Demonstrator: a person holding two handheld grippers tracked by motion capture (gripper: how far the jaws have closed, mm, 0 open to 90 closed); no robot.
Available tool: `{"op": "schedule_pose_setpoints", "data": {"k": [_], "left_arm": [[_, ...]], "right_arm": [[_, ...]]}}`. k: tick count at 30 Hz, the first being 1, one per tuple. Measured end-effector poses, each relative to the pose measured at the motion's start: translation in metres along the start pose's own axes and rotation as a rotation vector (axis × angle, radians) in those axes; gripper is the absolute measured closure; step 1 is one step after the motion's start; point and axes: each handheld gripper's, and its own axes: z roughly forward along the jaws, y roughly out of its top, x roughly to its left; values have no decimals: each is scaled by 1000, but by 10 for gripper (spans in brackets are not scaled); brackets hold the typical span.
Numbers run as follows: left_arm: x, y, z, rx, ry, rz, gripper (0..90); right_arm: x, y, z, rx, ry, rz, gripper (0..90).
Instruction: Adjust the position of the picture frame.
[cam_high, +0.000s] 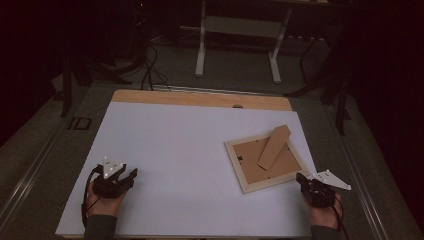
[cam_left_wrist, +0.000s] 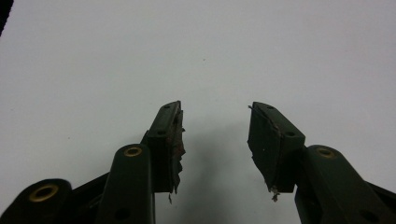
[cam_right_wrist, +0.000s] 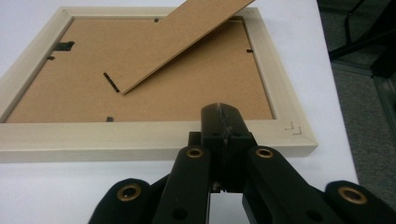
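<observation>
Two black grippers. Left gripper topped with a grey three-cornered plate dotted with small white spots, a black cable looping off at nine o'clock. Right gripper with the same grey plate at three o'clock. Long black arms with round brass rings. Chipped, ragged pads on the left one. Dark sleeves at six o'clock.

What I can't make out

My right gripper covers part of the pale wooden picture frame's near rail; its brown cardboard stand runs off the top edge.
</observation>
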Motion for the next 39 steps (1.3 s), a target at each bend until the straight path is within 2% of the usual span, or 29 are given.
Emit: {"op": "schedule_pose_setpoints", "data": {"k": [8, 16, 28, 39], "left_arm": [[2, -1, -1, 0, 11, -4, 550], [0, -1, -1, -5, 12, 5, 549], [-3, -1, 0, -4, 6, 22, 534], [-5, 0, 2, 4, -1, 19, 559]], "right_arm": [[-4, 6, 5, 3, -17, -22, 900], [-17, 10, 10, 11, -36, -35, 900], [-37, 9, 19, 26, -68, 15, 900], [-52, 14, 38, 59, -100, 51, 900]]}}
